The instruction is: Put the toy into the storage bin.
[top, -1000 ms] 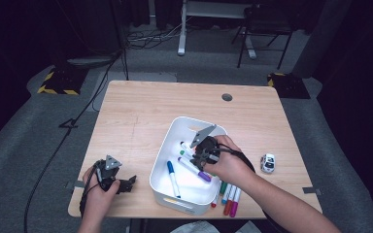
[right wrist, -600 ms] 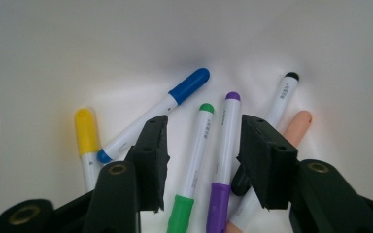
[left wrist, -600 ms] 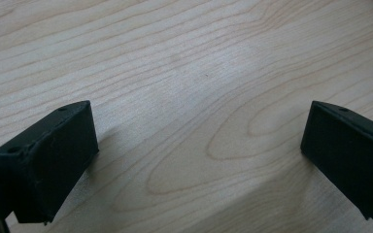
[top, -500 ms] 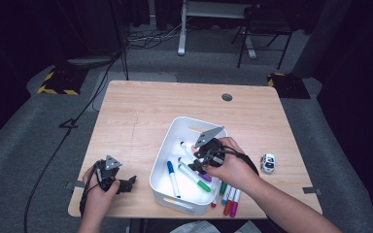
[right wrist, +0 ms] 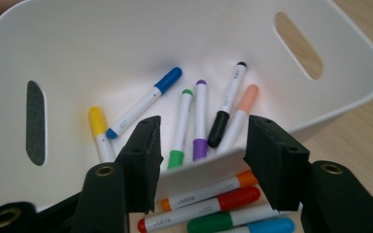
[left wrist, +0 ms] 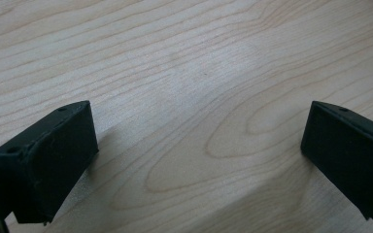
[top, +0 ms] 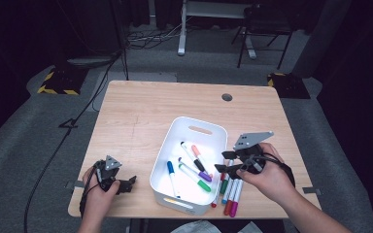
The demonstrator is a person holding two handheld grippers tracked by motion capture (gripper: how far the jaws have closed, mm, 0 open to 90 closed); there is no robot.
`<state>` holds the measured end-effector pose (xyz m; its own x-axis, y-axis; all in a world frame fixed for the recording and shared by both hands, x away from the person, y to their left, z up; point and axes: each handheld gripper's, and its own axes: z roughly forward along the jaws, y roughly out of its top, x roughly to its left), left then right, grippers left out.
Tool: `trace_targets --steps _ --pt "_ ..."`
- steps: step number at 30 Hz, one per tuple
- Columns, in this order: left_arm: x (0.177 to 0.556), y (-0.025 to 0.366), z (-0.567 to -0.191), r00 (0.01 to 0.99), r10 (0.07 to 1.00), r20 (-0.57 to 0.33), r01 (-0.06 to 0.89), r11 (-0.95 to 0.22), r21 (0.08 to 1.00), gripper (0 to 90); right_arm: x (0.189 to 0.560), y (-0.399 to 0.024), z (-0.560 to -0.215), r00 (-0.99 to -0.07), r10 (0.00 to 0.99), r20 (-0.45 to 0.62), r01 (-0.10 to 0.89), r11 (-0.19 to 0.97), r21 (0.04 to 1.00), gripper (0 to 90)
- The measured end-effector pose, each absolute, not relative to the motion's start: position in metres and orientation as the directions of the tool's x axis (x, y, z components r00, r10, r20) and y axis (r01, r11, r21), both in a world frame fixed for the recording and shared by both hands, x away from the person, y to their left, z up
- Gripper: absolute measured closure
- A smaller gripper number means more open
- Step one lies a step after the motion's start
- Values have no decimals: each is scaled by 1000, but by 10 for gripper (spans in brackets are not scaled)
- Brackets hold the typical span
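Bin: a white plastic bin (top: 194, 131), smooth, with rounded corners and slot handles, stands on the tabletop right of centre.
Markers in bin: six slim white-barrelled markers lie loose on its floor, with blue (right wrist: 145, 102), green (right wrist: 180, 127), purple (right wrist: 200, 119), black (right wrist: 227, 104), peach (right wrist: 240, 114) and yellow (right wrist: 98, 131) caps.
Markers outside: a row of markers (top: 229, 191) lies on the wood, just beside the bin's right wall.
Right gripper: the right gripper (top: 227, 170) hovers over that row at the bin's rim; its jaws have just been opening and stand apart, with nothing between them.
Left gripper: the left gripper (top: 126, 184) rests near the front left corner, jaws wide apart over bare wood.
Tabletop: pale wood tabletop (top: 141, 111) with flowing grain and a round cable hole.
Room: dark, grey carpet, cables trailing across it.
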<state>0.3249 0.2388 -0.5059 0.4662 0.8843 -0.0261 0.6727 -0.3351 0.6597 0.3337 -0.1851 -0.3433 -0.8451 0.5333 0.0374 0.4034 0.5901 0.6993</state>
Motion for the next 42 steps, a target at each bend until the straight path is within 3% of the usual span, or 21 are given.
trace_targets --steps 8,22,31,42 --pt "325 239 -506 469 883 -26 673 -338 658 1 317 -218 -346 -813 581 33 423 551 719 455" --pt "325 239 -506 466 884 -30 673 -333 660 1 311 -261 -413 -731 679 67 545 523 655 421" --pt "325 239 -506 467 884 -28 673 -334 660 1 305 -273 -453 -682 726 84 607 499 618 371" --pt "326 239 -506 468 883 -30 673 -334 660 1 304 -267 -477 -629 770 104 659 458 596 351"
